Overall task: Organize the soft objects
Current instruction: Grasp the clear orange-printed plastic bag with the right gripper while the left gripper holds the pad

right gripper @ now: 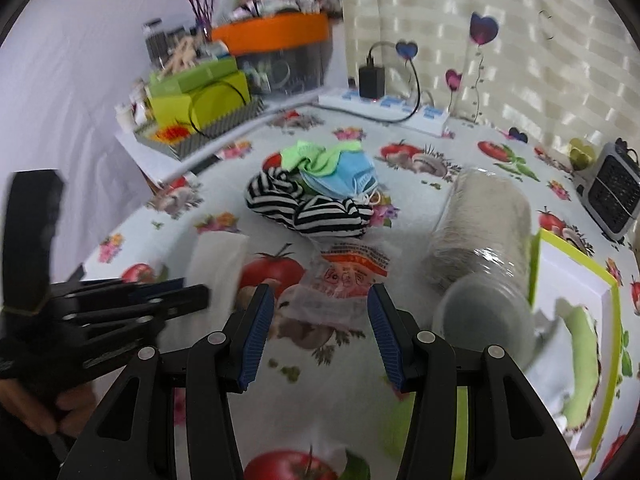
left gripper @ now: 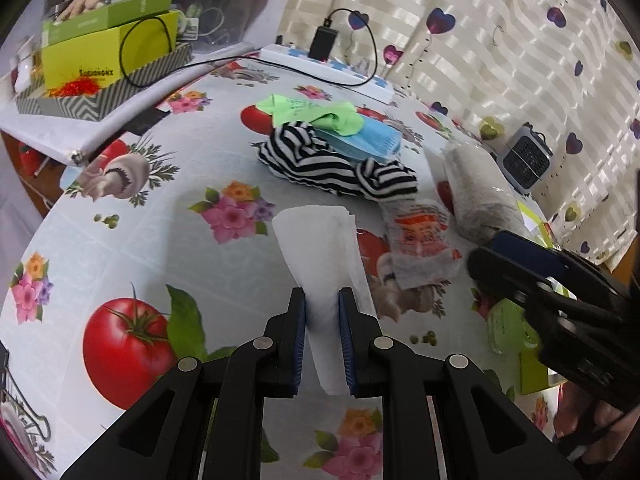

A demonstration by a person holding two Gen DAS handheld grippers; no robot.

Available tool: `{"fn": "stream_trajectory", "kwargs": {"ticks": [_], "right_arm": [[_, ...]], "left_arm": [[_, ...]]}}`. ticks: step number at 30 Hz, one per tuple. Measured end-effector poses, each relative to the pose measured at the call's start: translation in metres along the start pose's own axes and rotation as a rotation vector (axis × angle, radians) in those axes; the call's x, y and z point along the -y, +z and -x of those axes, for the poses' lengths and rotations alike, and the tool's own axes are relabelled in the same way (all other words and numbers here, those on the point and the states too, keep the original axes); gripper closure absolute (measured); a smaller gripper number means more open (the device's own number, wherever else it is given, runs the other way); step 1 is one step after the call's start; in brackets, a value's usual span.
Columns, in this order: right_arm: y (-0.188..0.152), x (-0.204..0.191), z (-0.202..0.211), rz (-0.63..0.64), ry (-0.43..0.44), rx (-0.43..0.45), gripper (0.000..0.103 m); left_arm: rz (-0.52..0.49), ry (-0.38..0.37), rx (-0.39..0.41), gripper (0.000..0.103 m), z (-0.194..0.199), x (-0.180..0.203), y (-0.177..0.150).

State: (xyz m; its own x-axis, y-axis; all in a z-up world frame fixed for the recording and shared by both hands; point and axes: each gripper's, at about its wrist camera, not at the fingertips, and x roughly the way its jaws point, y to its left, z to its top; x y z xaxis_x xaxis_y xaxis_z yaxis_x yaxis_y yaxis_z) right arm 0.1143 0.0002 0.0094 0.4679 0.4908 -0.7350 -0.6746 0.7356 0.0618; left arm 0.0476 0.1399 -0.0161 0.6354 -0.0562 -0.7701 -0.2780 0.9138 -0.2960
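The left gripper (left gripper: 322, 308) is clamping a folded white tissue (left gripper: 320, 248), its blue pads pressing both sides while the wider end fans out above the tablecloth (left gripper: 160, 216). The right gripper (right gripper: 320, 312) is standing wide with nothing between its jaws, hovering over a crumpled clear wrapper with orange print (right gripper: 348, 276) that is lying flat on the cloth. In the left wrist view that right gripper (left gripper: 496, 252) is showing as a blurred black shape at the right edge, near the same wrapper (left gripper: 422, 244).

Just beyond the wrapper, a black-and-white striped garment (left gripper: 336, 164) is lying bunched in the middle of the table, with blue face masks (left gripper: 360, 142) and a bright green cloth (left gripper: 320, 114) piled on its far side. To the right, a grey roll wrapped in clear plastic (right gripper: 480, 236) is lying on its side, touching the edge of a lime-rimmed box (right gripper: 576, 264) that is holding a pale green cloth (right gripper: 582, 364).

Farther back, a white power strip (left gripper: 332, 68) with a black charger (left gripper: 322, 42) plugged in is sitting by the curtain (left gripper: 500, 40). A small grey fan (right gripper: 616, 188) is standing at the right. Yellow-green boxes (left gripper: 108, 46) are crowding a side shelf at the left.
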Motion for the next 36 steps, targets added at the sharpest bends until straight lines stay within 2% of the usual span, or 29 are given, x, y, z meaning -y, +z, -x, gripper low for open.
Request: {"fn": "stream_trajectory", "kwargs": {"ticks": [13, 23, 25, 26, 27, 36], "right_arm": [[0.027, -0.006, -0.059, 0.081, -0.126, -0.169, 0.053], [0.028, -0.009, -0.074, 0.099, -0.140, -0.226, 0.053], [0.025, -0.012, -0.074, 0.110, -0.121, -0.230, 0.064], [0.024, -0.013, -0.074, 0.113, -0.115, -0.233, 0.077], [0.023, -0.015, -0.073, 0.120, -0.115, -0.231, 0.082], [0.015, -0.020, -0.058, 0.126, -0.068, -0.189, 0.095]], "left_arm": [[0.030, -0.010, 0.006, 0.088, -0.002, -0.014, 0.004], [0.032, -0.017, 0.004, 0.087, -0.002, -0.014, 0.004], [0.032, -0.018, 0.003, 0.087, -0.002, -0.014, 0.004], [0.032, -0.017, 0.004, 0.087, -0.002, -0.014, 0.004], [0.032, -0.018, 0.003, 0.087, -0.003, -0.013, 0.004], [0.032, -0.022, 0.008, 0.087, 0.001, -0.010, 0.002]]}}
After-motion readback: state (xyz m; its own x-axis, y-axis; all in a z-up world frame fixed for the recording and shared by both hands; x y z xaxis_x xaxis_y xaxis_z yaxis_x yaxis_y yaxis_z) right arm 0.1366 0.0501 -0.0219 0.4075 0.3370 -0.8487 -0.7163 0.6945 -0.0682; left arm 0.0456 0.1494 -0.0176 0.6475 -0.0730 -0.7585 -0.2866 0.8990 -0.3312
